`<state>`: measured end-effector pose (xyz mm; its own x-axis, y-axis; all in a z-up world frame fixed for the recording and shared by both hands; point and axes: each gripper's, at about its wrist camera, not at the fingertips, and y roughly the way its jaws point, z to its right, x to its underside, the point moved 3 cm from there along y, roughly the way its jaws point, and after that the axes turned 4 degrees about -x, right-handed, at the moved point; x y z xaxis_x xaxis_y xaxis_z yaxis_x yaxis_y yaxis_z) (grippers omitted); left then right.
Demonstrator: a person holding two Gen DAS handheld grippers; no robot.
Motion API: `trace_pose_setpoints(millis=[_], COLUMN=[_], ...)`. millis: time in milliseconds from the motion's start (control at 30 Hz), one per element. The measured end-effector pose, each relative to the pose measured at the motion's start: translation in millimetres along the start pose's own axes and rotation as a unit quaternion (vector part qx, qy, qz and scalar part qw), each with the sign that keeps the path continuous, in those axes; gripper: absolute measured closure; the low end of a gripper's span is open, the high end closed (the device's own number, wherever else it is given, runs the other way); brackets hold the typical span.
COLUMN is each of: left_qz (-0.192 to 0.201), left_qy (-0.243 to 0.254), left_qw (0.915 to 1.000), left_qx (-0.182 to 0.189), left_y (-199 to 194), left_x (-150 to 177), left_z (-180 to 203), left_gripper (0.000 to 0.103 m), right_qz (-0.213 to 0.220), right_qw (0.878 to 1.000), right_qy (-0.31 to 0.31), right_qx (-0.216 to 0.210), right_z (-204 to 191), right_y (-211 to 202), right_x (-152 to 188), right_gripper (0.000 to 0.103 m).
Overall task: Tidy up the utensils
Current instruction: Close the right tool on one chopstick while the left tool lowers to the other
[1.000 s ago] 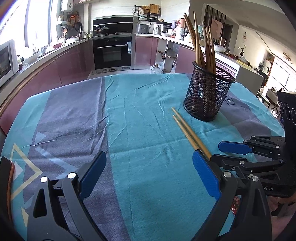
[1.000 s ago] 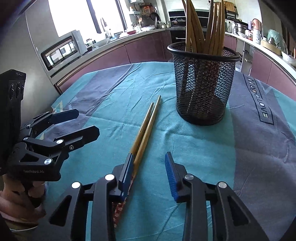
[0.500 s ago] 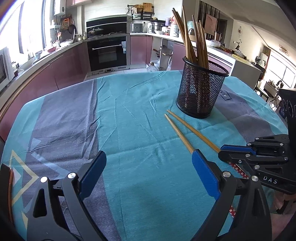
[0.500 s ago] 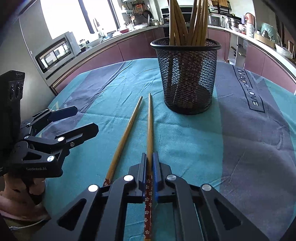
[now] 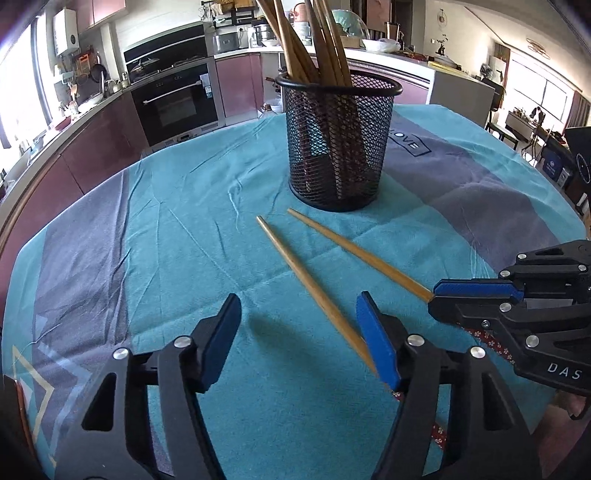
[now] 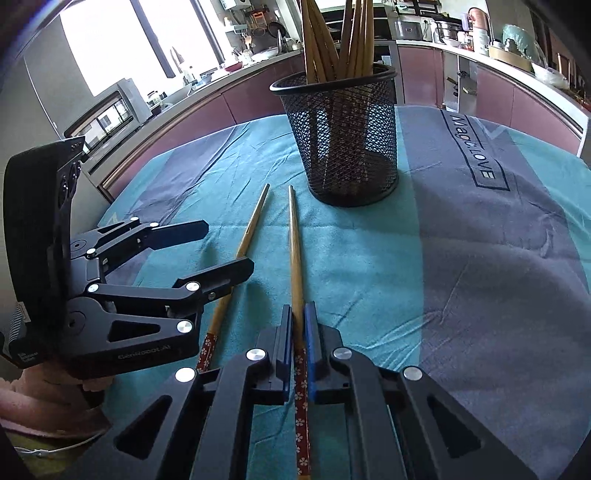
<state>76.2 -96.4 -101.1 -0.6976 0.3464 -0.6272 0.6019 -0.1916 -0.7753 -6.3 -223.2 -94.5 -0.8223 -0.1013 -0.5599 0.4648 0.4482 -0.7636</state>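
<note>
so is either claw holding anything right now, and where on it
The right claw is shut on one chopstick, near its red flower-patterned end. The left claw is open and holds nothing.

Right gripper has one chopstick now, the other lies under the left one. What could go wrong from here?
1. The right gripper pinches its chopstick near the patterned end, so the long front may sag or swivel on lifting.
2. The mesh cup already holds many chopsticks; the tip could catch on them or the rim.
3. The left gripper is open over the second chopstick, which passes beside one pad, so closing might knock it away.
</note>
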Motion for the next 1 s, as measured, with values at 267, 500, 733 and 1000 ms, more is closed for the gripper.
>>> trace_pose_setpoints(millis=[267, 500, 733, 1000], left_qz=[-0.003, -0.002, -0.005, -0.007], left_qy=[-0.005, -0.018, -0.041, -0.05], left_qw=[0.9995, 0.9977, 0.9978, 0.9978], left_qx=[0.031, 0.066, 0.052, 0.043], left_y=[-3.5, -8.5, -1.8, 8.4], left_x=[7.6, 13.0, 8.7, -1.7], left_z=[-8.8, -25.0, -39.0, -39.5], left_gripper=[0.076, 0.082, 0.068, 0.068], right_qz=[-0.013, -0.001, 0.006, 0.004], right_qw=[0.999, 0.999, 0.998, 0.996], right_qy=[0.009, -0.025, -0.062, -0.084], right_qx=[-0.044, -0.023, 0.014, 0.037], right_z=[-3.4, -11.2, -18.0, -22.1], right_y=[-4.4, -0.1, 24.5, 37.5], right_x=[7.0, -7.3, -35.4, -42.3], right_gripper=[0.091, 0.087, 0.082, 0.092])
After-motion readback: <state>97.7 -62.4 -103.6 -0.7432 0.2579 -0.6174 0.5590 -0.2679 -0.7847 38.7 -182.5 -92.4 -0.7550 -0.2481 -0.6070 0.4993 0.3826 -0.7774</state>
